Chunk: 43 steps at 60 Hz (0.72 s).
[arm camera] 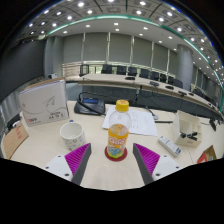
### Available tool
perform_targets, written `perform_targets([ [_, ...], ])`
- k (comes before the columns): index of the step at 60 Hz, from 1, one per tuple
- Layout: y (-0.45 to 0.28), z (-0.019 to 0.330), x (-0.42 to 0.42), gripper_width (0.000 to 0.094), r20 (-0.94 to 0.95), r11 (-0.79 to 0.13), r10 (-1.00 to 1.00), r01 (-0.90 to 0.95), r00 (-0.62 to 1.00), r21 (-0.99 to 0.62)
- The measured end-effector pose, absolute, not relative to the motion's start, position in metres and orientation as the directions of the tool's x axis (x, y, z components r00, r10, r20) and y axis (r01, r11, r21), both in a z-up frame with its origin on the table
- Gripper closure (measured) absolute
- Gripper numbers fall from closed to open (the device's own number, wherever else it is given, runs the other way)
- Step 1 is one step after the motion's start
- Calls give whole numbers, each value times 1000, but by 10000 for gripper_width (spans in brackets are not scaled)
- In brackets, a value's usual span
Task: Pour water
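Note:
A clear bottle (pixel 119 134) with a yellow cap and an orange-pink label stands upright on a dark red coaster (pixel 117 154) on the pale table (pixel 110 172). It sits just ahead of my gripper (pixel 112 158), in line with the gap between the fingers. The pink-padded fingers (pixel 77 157) are spread wide apart, with nothing between them. A white cup (pixel 71 133) stands left of the bottle, beyond the left finger.
A white box (pixel 42 102) stands at the far left. A dark bag (pixel 90 103) and white papers (pixel 140 121) lie behind the bottle. To the right are a white jug-like container (pixel 187 128) and a small white object (pixel 168 146). Rows of desks and chairs fill the room behind.

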<state>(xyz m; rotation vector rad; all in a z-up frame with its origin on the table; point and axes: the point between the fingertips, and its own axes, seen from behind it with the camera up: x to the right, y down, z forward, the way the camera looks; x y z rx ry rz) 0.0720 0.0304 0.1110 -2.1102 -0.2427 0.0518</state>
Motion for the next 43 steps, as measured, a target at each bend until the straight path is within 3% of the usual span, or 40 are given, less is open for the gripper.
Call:
perform_targets([
  [10,-75,159,59,78,106,-577,105,147,989,-803],
  [17,-143,188,36,80,126,-578,88,154,988,-802],
  [30,-229,207,1,80,112,-583,95,147,989,-799],
  [43,-256,213,5,79,151,-579,73,165,986,-799],
])
